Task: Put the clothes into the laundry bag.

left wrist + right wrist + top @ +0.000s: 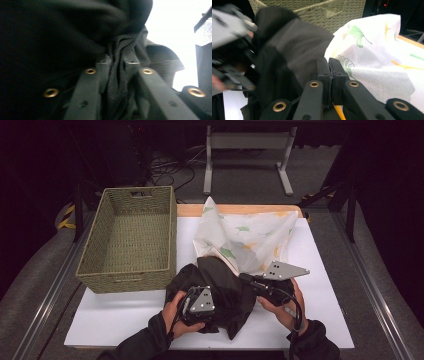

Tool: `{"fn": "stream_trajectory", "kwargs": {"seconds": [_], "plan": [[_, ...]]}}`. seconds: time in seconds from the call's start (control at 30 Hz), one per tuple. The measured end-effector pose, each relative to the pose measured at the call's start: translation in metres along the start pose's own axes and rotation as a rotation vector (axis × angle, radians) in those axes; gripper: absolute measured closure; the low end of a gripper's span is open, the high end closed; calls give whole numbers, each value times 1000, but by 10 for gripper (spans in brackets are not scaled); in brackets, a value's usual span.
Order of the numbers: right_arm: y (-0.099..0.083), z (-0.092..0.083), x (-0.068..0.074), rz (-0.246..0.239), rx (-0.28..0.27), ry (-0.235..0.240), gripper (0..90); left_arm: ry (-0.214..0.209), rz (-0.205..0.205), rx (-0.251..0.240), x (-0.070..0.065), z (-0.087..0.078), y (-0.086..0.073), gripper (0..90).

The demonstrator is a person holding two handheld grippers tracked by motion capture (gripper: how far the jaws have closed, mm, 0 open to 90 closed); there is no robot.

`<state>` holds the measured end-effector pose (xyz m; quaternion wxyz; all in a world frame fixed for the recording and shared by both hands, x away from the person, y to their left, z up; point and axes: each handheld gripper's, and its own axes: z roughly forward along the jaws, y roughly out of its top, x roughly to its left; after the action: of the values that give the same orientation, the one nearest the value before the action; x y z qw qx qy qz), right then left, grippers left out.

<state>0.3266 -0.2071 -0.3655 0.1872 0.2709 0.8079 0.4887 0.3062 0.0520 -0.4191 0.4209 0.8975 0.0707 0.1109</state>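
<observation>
Black cloth (pixel 222 287) is lying bunched near the desk's (pixel 325 285) front edge, partly over a white mesh bag (pixel 245 240) printed with green leaves. I am pinching a fold of that cloth in my left gripper (pixel 117 66). My right gripper (pixel 329 65) is clenched tight beside the bag; whether it's grasping anything I cannot tell. Woven basket (pixel 130 240) is sitting at the desk's left edge.

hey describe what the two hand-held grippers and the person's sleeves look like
Both are black. The left hand-held gripper and the right hand-held gripper each carry a grey three-cornered plate with small dots on top and trail a black cable. Their jaw links show brass-coloured rivets. The person wears dark long sleeves.
</observation>
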Motion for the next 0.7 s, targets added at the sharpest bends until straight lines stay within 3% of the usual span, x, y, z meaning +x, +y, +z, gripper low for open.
{"fn": "stream_trajectory", "kwargs": {"seconds": [0.03,0.1,0.17,0.3,0.43,0.5,0.57,0.67,0.7], "plan": [[0,0,0,0,0,0,885,0,0,0,0,0,0,689],[-2,0,0,1,5,-3,885,-13,9,-32,-7,-17,1,638],[-1,-1,-1,8,1,-6,885,19,7,-42,-13,-35,-2,532],[-1,-2,-2,6,1,-15,885,59,-10,-73,-20,-62,-11,418],[0,-3,-1,1,-2,-21,884,97,-72,-131,-18,-92,-24,360],[1,-3,-1,3,-1,-23,884,125,-113,-195,-14,-105,-29,309],[1,-3,0,3,1,-21,884,187,-132,-208,-7,-110,-27,230],[1,-1,0,-3,3,-19,882,176,-133,-195,2,-102,-23,149],[1,-1,0,-2,6,-20,882,161,-142,-173,12,-87,-20,119]]}}
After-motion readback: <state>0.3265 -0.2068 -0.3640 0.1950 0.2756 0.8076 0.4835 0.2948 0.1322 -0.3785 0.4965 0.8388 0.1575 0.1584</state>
